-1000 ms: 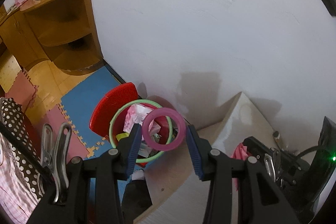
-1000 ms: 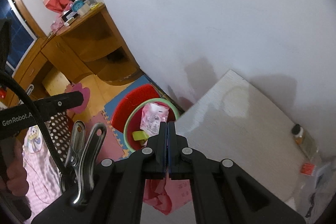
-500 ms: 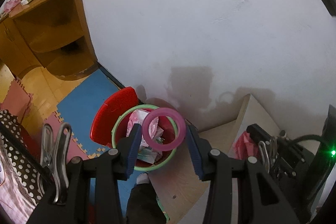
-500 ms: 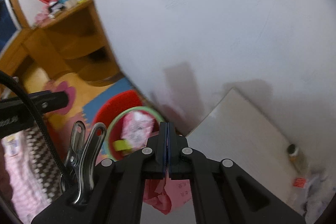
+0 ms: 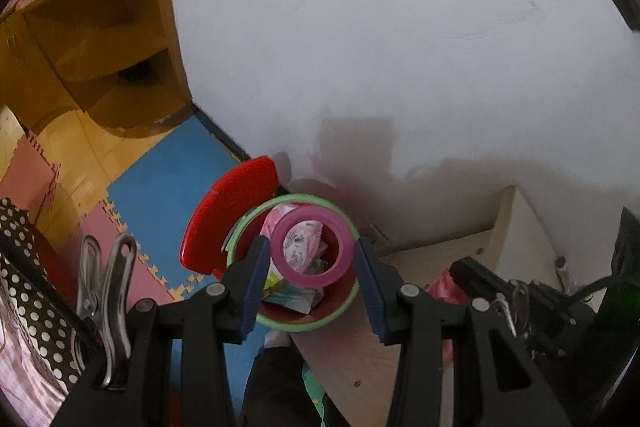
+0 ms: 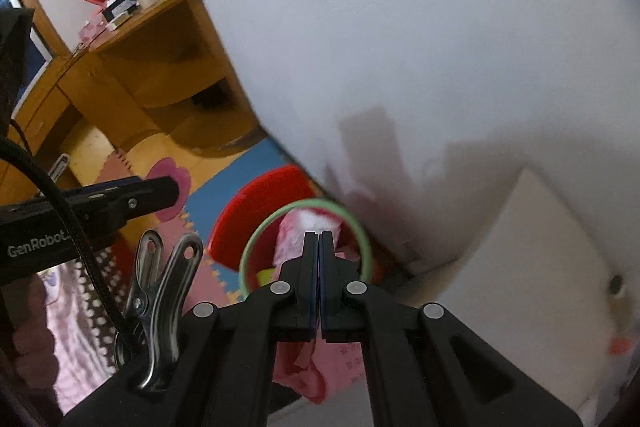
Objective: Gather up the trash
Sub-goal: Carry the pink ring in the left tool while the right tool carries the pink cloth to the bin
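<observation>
We hold the ring [image 5: 312, 247] over the bin [image 5: 348, 307] in the left fingers [image 5: 256, 279], right fingers [image 6: 310, 267] pinching the wrapper [image 6: 320, 375]; release squarely inside the rim.

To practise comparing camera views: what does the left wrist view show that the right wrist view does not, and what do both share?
Left wrist only: the left claw clamped on a pink tape ring above the bin, and a dark trouser leg below.

Right wrist only: the right claw shut on a pink wrapper hanging beneath it.

Both: the red bin with its green rim, trash already inside, the wooden shelf unit, and the white wall.
</observation>
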Available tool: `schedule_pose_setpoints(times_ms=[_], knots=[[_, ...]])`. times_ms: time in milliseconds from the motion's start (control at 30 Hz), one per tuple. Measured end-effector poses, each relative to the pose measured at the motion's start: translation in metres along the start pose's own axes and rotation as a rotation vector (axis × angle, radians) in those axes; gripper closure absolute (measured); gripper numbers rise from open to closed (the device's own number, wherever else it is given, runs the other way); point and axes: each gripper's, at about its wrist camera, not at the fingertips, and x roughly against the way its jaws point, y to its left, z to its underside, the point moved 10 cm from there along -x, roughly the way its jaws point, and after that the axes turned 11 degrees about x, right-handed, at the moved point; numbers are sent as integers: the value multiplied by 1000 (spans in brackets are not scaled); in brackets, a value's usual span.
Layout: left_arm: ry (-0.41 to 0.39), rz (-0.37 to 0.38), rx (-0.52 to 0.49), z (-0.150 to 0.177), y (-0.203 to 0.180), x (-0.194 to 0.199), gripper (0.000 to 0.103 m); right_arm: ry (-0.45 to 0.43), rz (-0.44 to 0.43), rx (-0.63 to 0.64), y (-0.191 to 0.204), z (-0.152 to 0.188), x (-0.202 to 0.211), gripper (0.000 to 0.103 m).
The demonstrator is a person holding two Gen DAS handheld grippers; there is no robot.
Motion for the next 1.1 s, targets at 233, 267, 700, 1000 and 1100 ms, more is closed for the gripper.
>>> schedule_pose_setpoints(times_ms=[233,267,700,1000,1100], knots=[[49,-3,39,3,23,-27,58,57,10,-25,2,-7,-25,102],[59,-3,48,4,26,-32,58,64,8,-24,3,-9,-28,102],[115,1,167,-5,59,-73,58,153,-83,-34,23,-49,-80,102],[153,20,202,-7,91,-89,58,223,-137,67,62,-66,-125,102],[168,3,219,-5,101,-97,58,216,-162,89,74,-71,-142,102]])
